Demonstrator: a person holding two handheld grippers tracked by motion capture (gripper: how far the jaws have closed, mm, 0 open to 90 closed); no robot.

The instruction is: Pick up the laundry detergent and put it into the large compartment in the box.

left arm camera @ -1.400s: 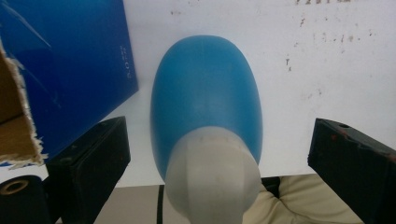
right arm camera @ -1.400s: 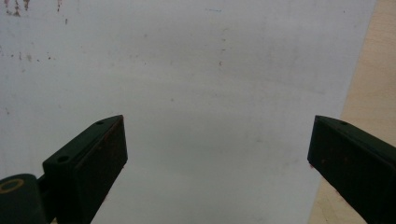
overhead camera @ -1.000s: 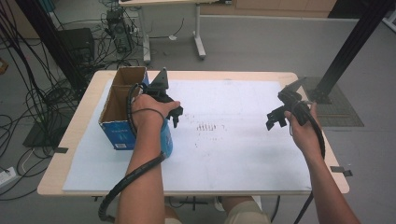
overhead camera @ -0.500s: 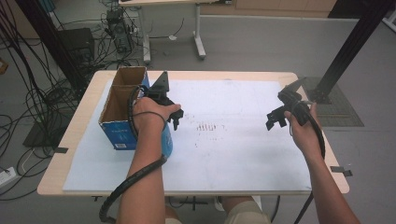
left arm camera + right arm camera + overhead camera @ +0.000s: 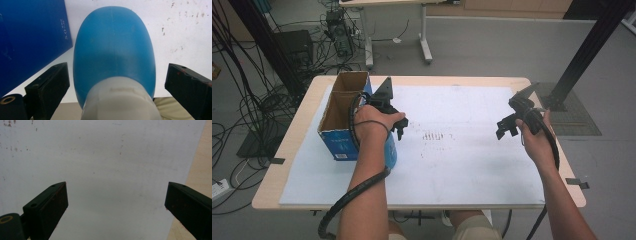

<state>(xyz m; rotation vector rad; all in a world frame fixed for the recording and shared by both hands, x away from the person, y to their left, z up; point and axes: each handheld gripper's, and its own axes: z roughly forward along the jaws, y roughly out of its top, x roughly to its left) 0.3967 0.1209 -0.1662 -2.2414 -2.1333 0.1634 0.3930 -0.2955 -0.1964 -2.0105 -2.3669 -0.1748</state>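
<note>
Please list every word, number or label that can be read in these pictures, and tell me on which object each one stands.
"S.O.?" or similar: small pale print running sideways on the blue box, too blurred to read for certain.
White label with dark print on the near end of the blue box: too small to read.
Raised marking on the white cap of the blue bottle: illegible.

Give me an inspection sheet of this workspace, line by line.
Surface: wooden table under a white sheet with dark specks.
Job's things: blue bottle, white cap toward the camera, beside an open blue box.
Clutter: nothing seen.
Grippers: left claw open astride the bottle, not touching; right claw open, empty, over the sheet.
Cables: hose trailing from the left claw.
Surroundings: floor cables, another table's legs.
</note>
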